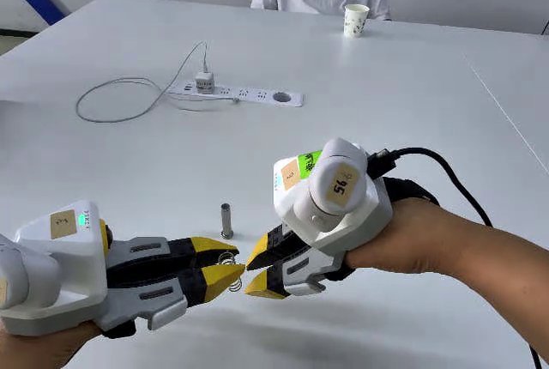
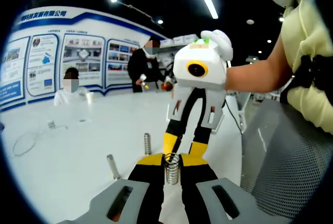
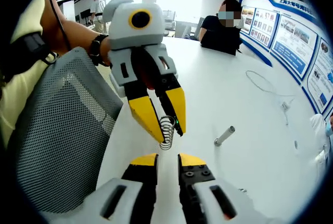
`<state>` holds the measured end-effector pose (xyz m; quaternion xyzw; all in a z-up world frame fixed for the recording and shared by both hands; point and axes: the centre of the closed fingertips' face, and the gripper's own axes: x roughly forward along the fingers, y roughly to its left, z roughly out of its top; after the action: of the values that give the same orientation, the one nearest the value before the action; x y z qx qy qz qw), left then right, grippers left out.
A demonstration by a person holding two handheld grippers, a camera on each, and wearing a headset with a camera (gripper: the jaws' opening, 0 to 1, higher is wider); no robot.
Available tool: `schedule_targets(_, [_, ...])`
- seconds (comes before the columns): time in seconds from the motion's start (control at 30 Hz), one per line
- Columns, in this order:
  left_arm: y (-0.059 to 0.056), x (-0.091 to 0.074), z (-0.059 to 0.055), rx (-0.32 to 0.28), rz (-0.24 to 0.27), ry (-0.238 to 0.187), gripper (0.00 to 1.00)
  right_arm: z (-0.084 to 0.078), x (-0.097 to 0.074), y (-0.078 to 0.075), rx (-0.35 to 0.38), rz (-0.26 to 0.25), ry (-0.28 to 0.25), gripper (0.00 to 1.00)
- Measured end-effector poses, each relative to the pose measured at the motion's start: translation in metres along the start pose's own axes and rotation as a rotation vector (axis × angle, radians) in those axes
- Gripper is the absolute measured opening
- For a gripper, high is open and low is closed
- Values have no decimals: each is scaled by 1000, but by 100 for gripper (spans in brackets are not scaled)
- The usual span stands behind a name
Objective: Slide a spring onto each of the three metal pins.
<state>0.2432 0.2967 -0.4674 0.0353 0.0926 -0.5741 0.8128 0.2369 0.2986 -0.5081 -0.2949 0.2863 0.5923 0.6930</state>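
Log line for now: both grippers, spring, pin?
left gripper: shut on spring | right gripper: open, tips facing spring | pin: upright on table, bare

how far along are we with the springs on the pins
Done: possibly one; the farther pin looks coiled in the left gripper view, though I cannot be sure. In hand: the left gripper holds a spring in its jaws. Left: the nearer pin is bare; I cannot tell the third's state.
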Motion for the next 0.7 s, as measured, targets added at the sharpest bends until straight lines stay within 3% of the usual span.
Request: schedule_targets(0.7, [29, 1, 7, 23, 31, 23, 10, -20, -24, -5, 96, -81, -50, 35])
